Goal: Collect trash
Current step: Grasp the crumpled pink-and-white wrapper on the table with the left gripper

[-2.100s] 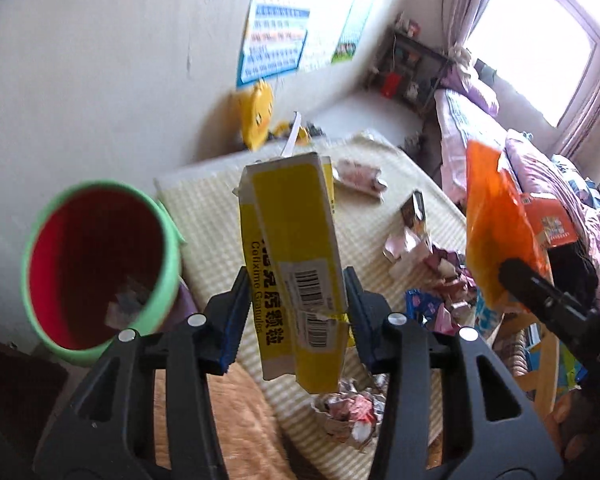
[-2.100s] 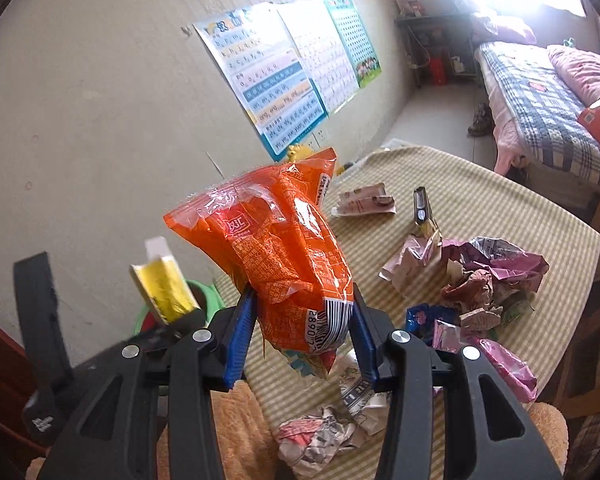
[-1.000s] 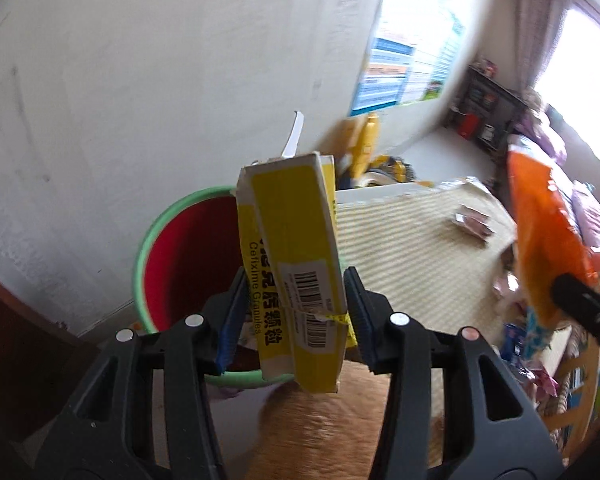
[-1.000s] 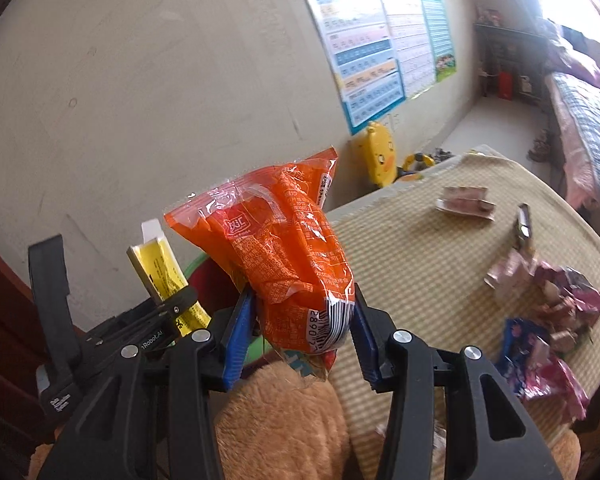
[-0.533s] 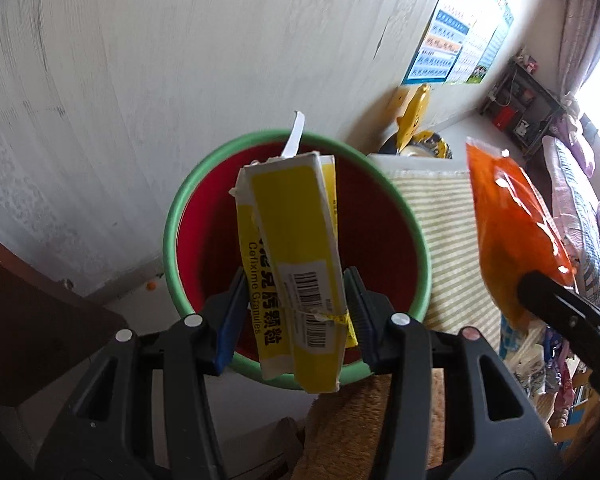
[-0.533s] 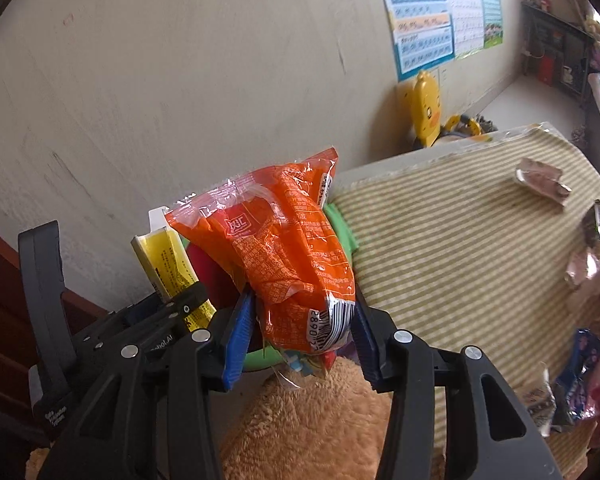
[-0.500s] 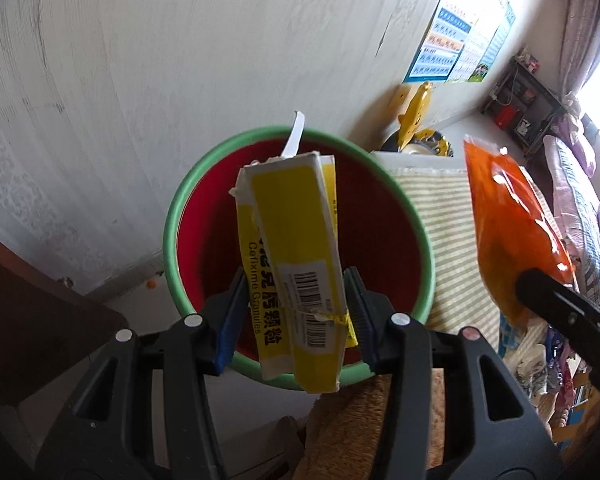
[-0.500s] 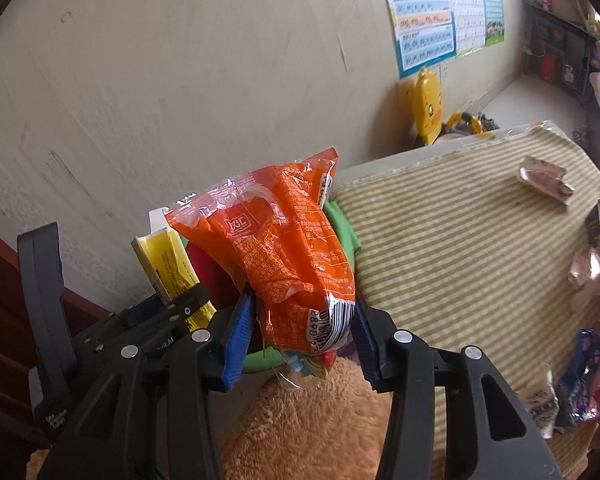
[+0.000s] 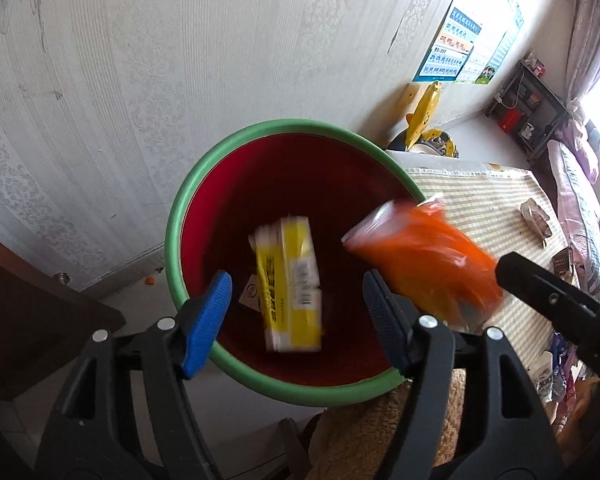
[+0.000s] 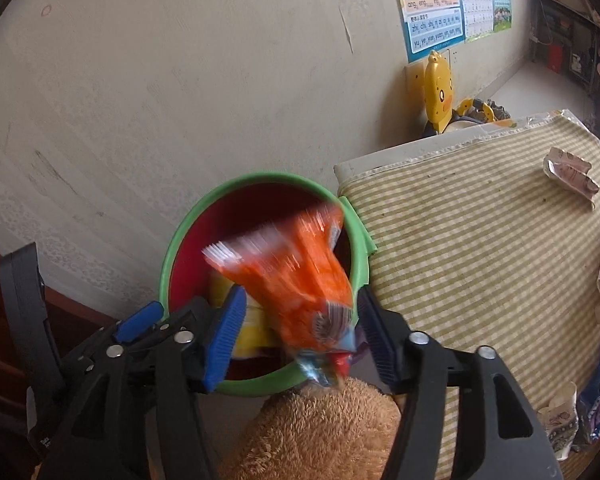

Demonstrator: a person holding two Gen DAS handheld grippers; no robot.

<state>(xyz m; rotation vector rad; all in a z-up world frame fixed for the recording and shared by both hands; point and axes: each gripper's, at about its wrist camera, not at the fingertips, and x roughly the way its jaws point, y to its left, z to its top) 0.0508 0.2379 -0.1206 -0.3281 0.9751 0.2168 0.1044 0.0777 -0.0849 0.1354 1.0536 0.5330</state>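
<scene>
Both claws are showing the same build: the left claw (image 9: 296, 312) and right claw (image 10: 300, 332) are wearing black plastic arms, ribbed blue pads (image 9: 206, 316) on the fingertips, and round silver screws (image 10: 416, 337) at the joints.

— What is found below the left gripper (image 9: 296, 316)?
— A bin (image 9: 188, 204) is placed against the wall (image 9: 140, 60), and a box (image 9: 290, 280) is seen inside it, between the spread jaws.

— And the bag (image 10: 296, 280)?
— It is caught blurred over the bin's near rim, between the parted jaws of the right gripper (image 10: 298, 340), to the right of the box.

— What is set to the bin's right?
— A table (image 10: 460, 260) is placed just beside it, with wrappers (image 10: 570, 172) scattered on its far side. A stuffed toy (image 10: 320, 432) is seen in front of the bin, and a poster (image 10: 432, 4) is hung on the wall behind.
</scene>
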